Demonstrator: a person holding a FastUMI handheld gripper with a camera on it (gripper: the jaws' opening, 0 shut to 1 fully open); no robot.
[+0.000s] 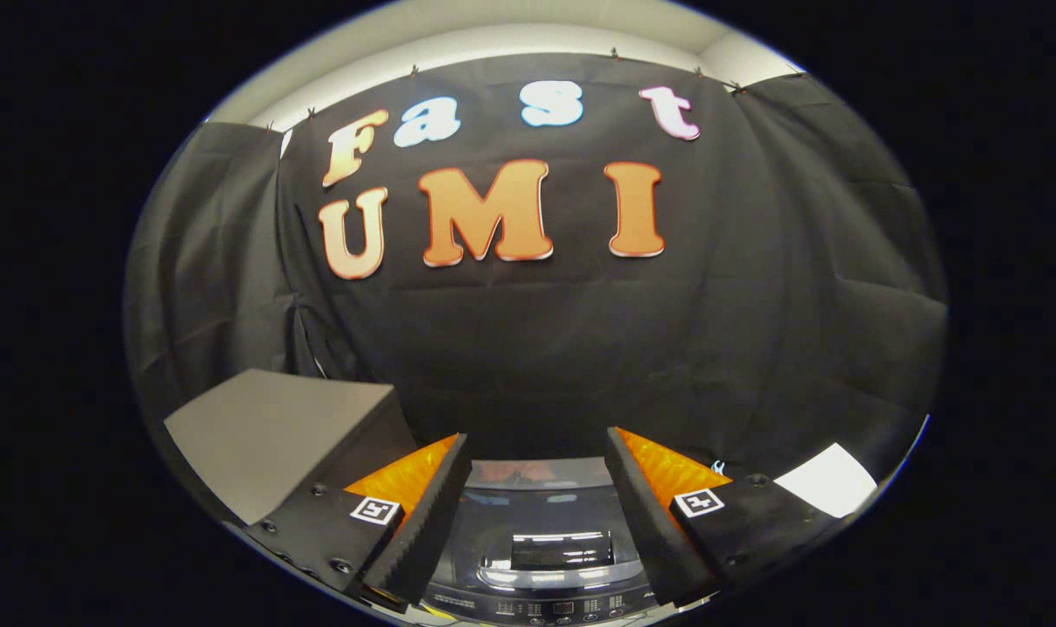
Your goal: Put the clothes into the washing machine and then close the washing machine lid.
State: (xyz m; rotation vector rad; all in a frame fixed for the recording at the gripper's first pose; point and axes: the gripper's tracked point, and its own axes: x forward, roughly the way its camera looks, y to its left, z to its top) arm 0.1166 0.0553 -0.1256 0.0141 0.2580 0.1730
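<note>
Hovering tongs [536, 488] spread apart, washing machine [541, 557] lid down

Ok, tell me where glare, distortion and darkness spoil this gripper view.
In the gripper view, ceiling lights glare in bright streaks off the washing machine lid between the open gripper fingers, which hold nothing. The fisheye bends the cloth wall and the grey box beside the fingers into curves. The cloth swallows light, so its folds read dim. The control panel is too small to read.
</note>
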